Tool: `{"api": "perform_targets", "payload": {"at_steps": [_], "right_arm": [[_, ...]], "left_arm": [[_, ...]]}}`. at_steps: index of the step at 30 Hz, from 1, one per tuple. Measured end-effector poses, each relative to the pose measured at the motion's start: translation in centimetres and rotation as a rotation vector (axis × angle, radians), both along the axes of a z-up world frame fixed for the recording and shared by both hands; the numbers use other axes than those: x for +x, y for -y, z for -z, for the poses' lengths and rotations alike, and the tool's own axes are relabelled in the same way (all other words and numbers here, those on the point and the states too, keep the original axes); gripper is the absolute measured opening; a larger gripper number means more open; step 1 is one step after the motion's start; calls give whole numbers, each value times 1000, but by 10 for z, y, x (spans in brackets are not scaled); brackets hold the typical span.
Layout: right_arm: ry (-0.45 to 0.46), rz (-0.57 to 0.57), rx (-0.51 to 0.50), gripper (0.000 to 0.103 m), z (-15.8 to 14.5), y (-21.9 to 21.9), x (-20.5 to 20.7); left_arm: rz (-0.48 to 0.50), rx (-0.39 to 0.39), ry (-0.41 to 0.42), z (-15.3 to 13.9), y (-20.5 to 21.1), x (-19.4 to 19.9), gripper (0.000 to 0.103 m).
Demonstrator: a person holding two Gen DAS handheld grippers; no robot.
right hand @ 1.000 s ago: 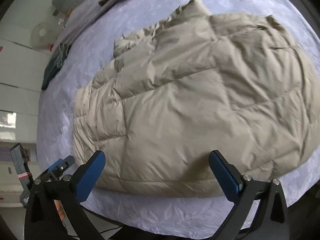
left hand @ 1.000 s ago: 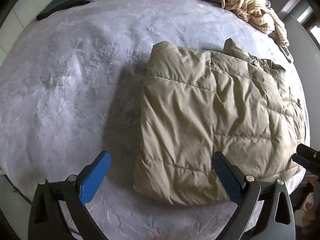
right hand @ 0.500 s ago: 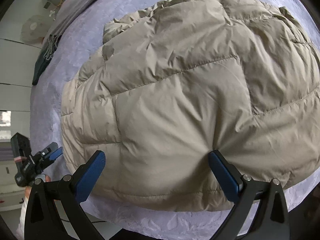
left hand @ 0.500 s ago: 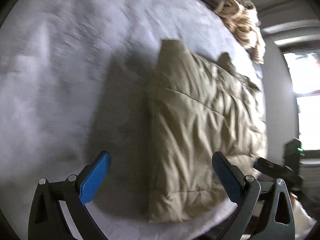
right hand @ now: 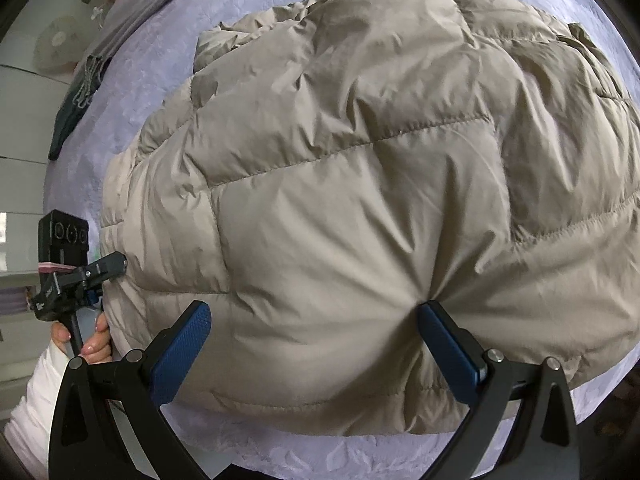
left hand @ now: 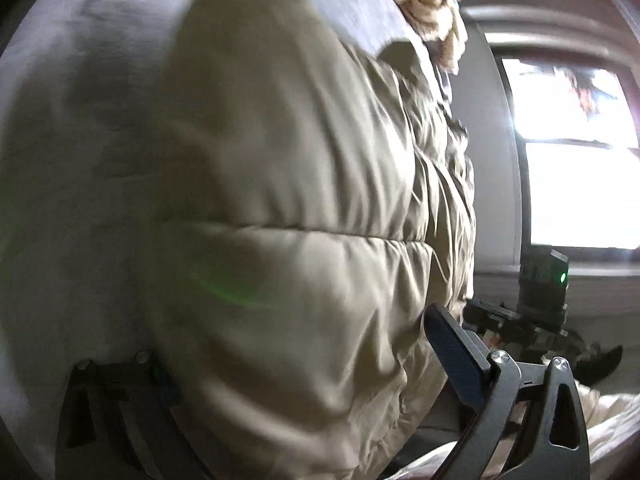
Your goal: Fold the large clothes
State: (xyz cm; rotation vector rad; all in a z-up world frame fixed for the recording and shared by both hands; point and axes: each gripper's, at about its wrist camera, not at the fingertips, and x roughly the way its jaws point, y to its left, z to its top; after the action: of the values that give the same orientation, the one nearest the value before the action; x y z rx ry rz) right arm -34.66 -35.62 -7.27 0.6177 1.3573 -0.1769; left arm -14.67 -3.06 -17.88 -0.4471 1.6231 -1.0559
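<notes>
- The jacket, a tan quilted puffer, lies partly folded on the bed, its near hem along the bed's edge.
- It looks light and very soft, filled with air; the shell seems slick, so a shallow pinch would likely slide off. It will probably spring back after a fold and need pressing down.
- The best hold is judged to be the stitched hem or a quilting seam, where the layers are thin and firm, not the puffy middle of a panel.
- The right tool is spread wide over the near hem; its right finger dents the fabric, while its left one rests at the hem without a grip. It holds nothing.
- The left tool is at the jacket's left edge, also spread; one finger shows against the fabric, the other is buried in shadow under the bulge. No clamp on cloth can be seen.
- The left view is blurred and mostly filled by the jacket, so its sleeves and collar cannot be made out.
- How many layers lie underneath is hidden.
- A hand with a white sleeve holds the left tool's handle.
- More cloth lies at the bed's far side, blurred; a window glares behind.
</notes>
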Motion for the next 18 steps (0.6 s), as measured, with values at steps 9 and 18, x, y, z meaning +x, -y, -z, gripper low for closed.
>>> {"api": "perform_targets", "payload": {"at_steps": [9,18], "right_arm": [[3,10,-7,103,-1,-1,6],[74,20,-34,101,-33,28,-7]], "left_arm": [[76,-28,15,-13,25,-12,38],[54,-96,108,-94,26,-22,28]]}}
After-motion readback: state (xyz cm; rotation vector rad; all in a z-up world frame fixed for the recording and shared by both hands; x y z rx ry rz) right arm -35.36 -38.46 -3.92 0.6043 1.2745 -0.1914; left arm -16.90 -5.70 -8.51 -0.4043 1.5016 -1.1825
